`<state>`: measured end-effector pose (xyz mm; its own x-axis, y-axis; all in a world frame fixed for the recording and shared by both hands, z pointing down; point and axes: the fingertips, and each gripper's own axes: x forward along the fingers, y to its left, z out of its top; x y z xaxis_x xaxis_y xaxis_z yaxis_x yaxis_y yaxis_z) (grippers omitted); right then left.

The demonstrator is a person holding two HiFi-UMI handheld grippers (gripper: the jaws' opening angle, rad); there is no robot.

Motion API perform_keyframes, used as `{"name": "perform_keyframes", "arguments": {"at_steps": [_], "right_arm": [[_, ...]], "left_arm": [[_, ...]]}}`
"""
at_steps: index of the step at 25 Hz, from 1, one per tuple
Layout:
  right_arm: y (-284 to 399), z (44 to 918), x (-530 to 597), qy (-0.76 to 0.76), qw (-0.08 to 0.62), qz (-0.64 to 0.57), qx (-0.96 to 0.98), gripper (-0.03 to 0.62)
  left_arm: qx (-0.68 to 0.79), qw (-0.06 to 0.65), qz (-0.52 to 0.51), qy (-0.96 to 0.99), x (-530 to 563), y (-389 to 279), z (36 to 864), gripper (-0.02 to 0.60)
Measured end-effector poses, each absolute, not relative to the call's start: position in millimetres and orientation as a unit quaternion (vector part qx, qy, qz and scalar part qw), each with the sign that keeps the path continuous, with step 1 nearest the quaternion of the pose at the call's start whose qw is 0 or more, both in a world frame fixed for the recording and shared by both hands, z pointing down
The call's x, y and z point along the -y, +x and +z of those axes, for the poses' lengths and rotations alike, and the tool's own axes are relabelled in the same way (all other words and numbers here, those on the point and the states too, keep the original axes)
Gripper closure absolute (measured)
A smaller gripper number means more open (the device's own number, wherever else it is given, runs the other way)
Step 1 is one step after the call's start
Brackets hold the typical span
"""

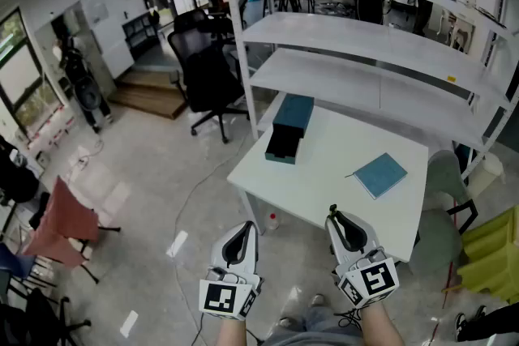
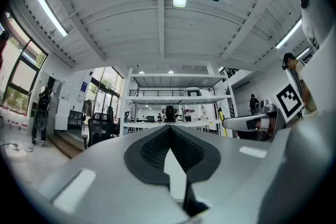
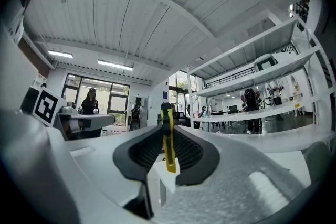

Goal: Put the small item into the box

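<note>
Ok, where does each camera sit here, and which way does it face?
Head view: on the person's head, looking steeply down at the white table and teal box; left tongs and right tongs show at bottom.
Left gripper view: on the left tongs, aimed up at ceiling and shelving rack; its shut, empty jaws show.
Right gripper view: on the right tongs, aimed up likewise; jaws shut on a yellow item.
Shared: both gripper views show the shelving rack and the other tongs.

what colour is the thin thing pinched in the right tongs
Yellow, with a dark tip. The thin item shows best in the right gripper view.
</note>
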<state>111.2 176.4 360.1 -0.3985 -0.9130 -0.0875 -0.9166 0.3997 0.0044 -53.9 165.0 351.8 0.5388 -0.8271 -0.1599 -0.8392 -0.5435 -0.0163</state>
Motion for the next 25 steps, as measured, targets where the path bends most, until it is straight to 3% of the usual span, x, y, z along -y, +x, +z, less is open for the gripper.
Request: {"name": "perform_keyframes", "arguments": {"at_steps": [25], "right_arm": [[148.9,354.2,-103.7,-0.515,0.036,0.028,-0.856,0.531]], "left_arm": [[-0.491,0.07,0.076,-0.865,-103.6,-6.8,337.6,0.569]]}}
